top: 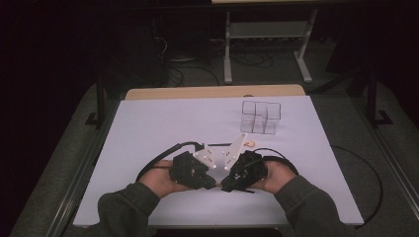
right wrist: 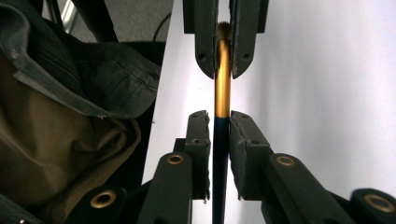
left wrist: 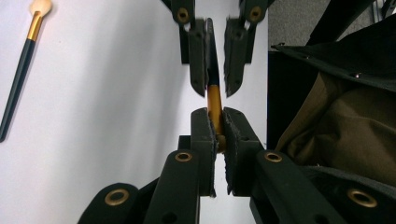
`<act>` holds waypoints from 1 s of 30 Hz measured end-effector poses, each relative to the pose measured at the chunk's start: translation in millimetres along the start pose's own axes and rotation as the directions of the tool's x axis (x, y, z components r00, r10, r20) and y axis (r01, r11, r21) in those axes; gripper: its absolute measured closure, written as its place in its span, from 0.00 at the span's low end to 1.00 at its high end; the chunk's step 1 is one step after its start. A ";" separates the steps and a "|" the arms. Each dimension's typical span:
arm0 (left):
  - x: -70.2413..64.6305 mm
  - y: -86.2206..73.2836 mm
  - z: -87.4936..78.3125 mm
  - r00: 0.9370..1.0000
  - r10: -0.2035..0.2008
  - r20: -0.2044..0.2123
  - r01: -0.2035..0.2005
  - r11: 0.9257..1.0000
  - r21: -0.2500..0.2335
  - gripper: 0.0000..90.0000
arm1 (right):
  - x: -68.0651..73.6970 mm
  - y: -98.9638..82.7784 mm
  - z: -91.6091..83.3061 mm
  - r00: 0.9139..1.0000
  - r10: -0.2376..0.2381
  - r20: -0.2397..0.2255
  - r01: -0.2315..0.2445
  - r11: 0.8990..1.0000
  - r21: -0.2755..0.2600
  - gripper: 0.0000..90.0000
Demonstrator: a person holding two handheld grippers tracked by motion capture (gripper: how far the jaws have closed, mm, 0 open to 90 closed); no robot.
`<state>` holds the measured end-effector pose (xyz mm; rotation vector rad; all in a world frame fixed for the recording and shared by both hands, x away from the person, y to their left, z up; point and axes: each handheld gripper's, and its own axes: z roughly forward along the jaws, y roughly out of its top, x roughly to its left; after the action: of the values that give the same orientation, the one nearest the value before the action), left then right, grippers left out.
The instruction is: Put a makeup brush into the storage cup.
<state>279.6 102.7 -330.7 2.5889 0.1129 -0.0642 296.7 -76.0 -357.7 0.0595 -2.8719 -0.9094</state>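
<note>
Between both fingers (left wrist: 205,140), brush (right wrist: 222,93) clamped

The makeup brush (right wrist: 222,88) has a glossy gold metal ferrule and a smooth dark lacquered handle. The matt black plastic fingers (left wrist: 204,135) carry rough-edged pads and brass-coloured rivets. The worktop (top: 163,128) is matt pale lilac; the organiser (top: 260,117) is clear plastic.
</note>
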 end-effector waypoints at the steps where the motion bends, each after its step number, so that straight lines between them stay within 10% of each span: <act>1: -0.3 0.3 -0.2 1.000 0.003 -0.001 -0.003 1.000 0.003 0.93 | -0.3 0.4 1.1 1.000 -0.007 0.002 0.007 1.000 0.000 0.89; 10: 0.2 1.1 -3.3 1.000 -0.016 0.007 0.016 1.000 -0.027 0.91 | -0.6 1.0 1.7 1.000 -0.008 0.002 0.008 1.000 -0.001 0.92; 17: 3.4 -6.0 -10.2 0.998 -0.055 -0.005 0.055 0.995 -0.078 0.72 | -1.1 -5.1 -3.7 1.000 -0.013 0.015 0.013 1.000 -0.008 0.92; 30: 7.2 -38.0 -20.4 0.990 -0.139 -0.026 0.132 0.976 -0.173 0.63 | -12.2 -20.7 -24.1 0.997 0.034 0.065 -0.030 0.998 -0.058 0.92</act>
<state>283.7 146.1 -333.6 2.4089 0.2961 -0.0534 312.0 -105.7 -351.5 -0.0223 -2.8954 -1.0055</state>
